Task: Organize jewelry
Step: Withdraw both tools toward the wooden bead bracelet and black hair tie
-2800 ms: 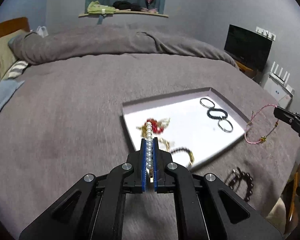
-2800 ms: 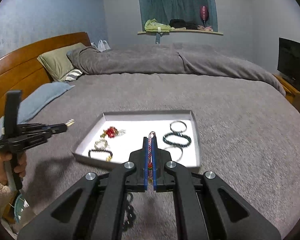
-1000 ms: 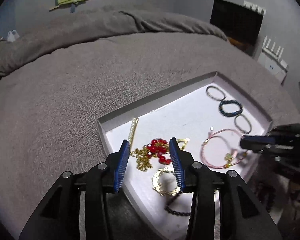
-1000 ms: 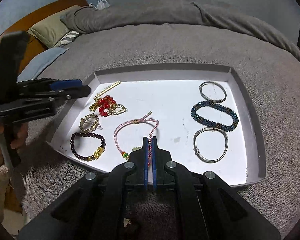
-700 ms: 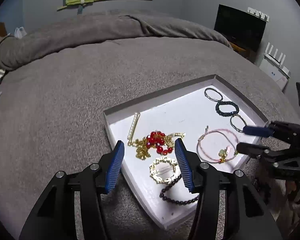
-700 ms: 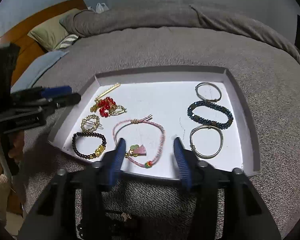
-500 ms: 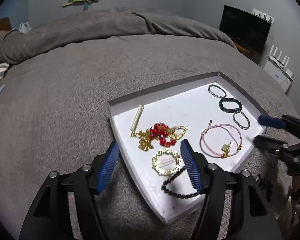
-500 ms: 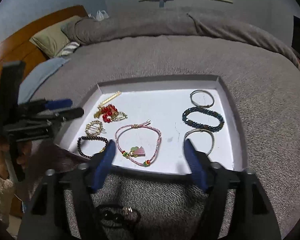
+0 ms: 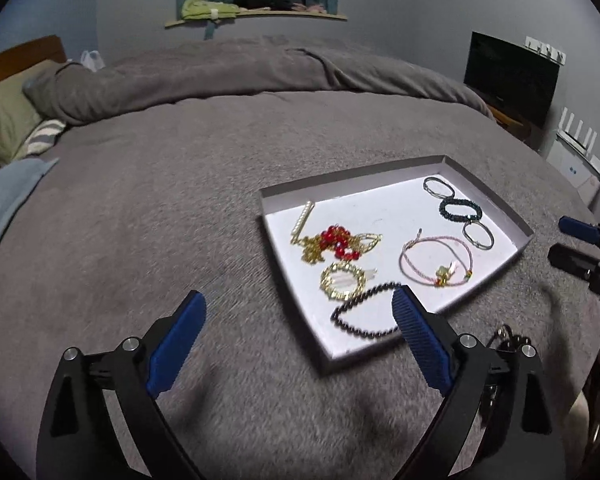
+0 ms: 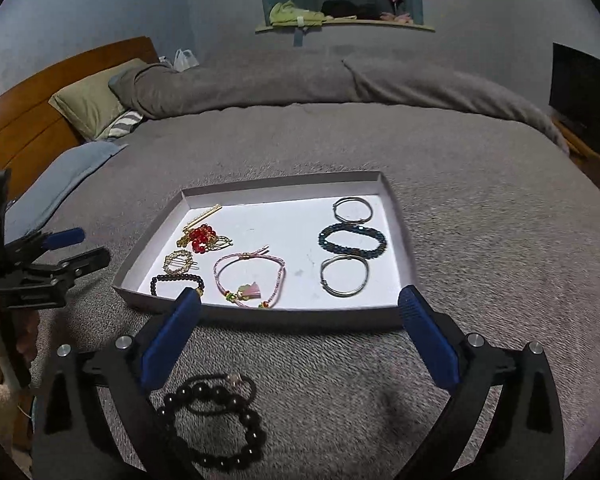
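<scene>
The white tray on the bed held the pink cord bracelet at 6 o'clock. Both grippers, left and right, hovered before it, jaws wide apart and holding nothing.

The left gripper and right gripper hover level, jaws spread wide, nothing between the pads.

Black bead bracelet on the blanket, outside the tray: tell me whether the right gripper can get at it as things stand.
Probably yes. The black bead bracelet lies on the blanket just below the right gripper, whose jaws stand wide open and empty. Nothing covers it; the tray sits farther ahead.
</scene>
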